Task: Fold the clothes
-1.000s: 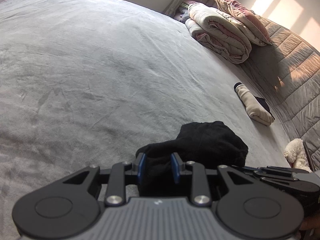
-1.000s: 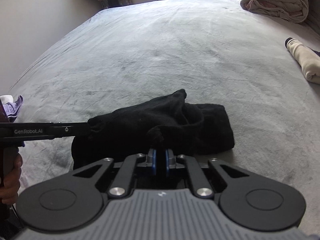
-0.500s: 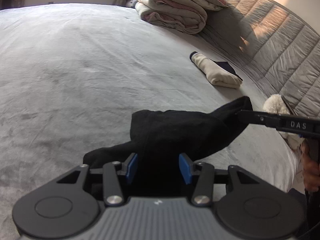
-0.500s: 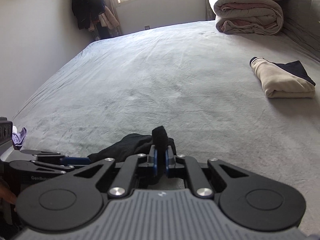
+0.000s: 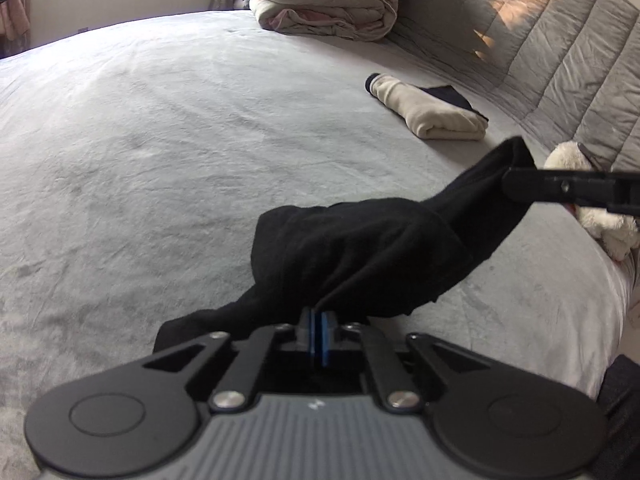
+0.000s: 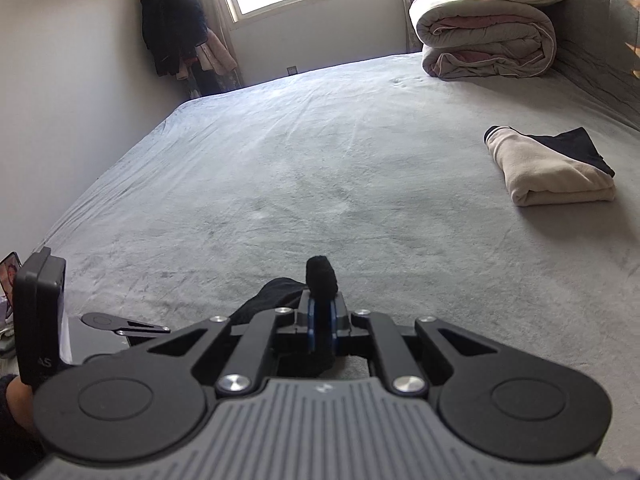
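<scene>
A black garment hangs bunched between my two grippers above the near edge of the grey bed. My left gripper is shut on one edge of it. My right gripper is shut on another edge; a tuft of the black garment sticks up between its pads. In the left wrist view the right gripper comes in from the right, pinching the cloth's raised corner. In the right wrist view the left gripper's body shows at the far left.
A folded cream and black garment lies on the right side of the bed. Folded quilts and a pillow are stacked at the far right by the quilted headboard. A white plush toy sits at the bed's right edge. Clothes hang in the far corner.
My left gripper, open around the cloth half a second ago, has shut on it. Both grippers have lifted and tilted up, raising the garment off the bed and pulling it apart.
</scene>
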